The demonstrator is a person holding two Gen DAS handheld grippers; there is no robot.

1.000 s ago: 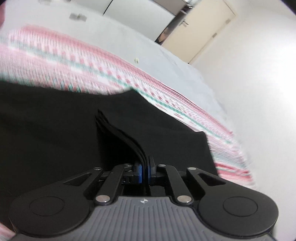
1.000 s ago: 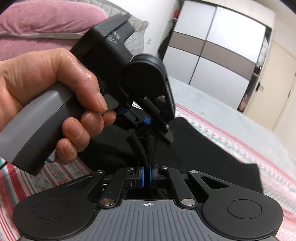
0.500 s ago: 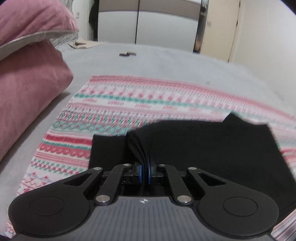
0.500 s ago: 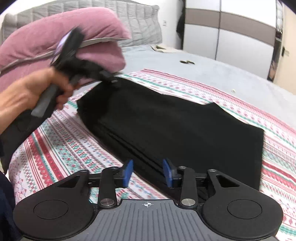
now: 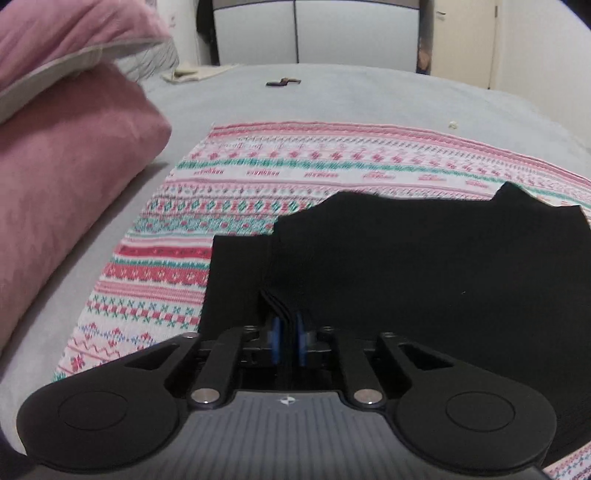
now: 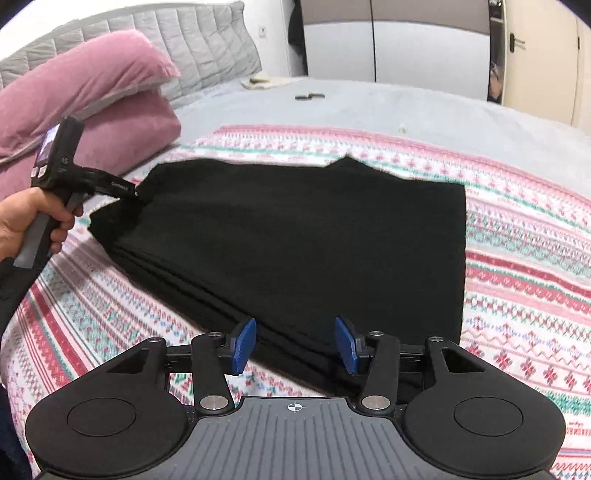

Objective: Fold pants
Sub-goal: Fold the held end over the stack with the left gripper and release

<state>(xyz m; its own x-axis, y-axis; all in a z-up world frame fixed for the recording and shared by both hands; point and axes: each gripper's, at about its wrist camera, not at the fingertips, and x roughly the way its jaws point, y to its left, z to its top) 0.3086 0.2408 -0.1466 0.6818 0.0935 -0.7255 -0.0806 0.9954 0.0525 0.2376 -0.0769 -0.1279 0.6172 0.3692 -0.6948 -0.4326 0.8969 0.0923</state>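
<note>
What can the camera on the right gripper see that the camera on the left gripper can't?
Only the right wrist view shows the person's hand holding the left gripper at a corner of the black pants, the grey headboard, and the right gripper with its fingers apart, just opened, pinching nothing. Only the left wrist view shows the left fingers shut on the pants' layered edge. Both show the pink pillows, patterned blanket and wardrobe.

a home bedroom. a bed (image 6: 369, 107) with pink pillows (image 6: 92, 92) and a quilted headboard (image 6: 192, 40) fills the view. a wardrobe (image 6: 399, 40) and door (image 6: 546, 59) stand behind.
</note>
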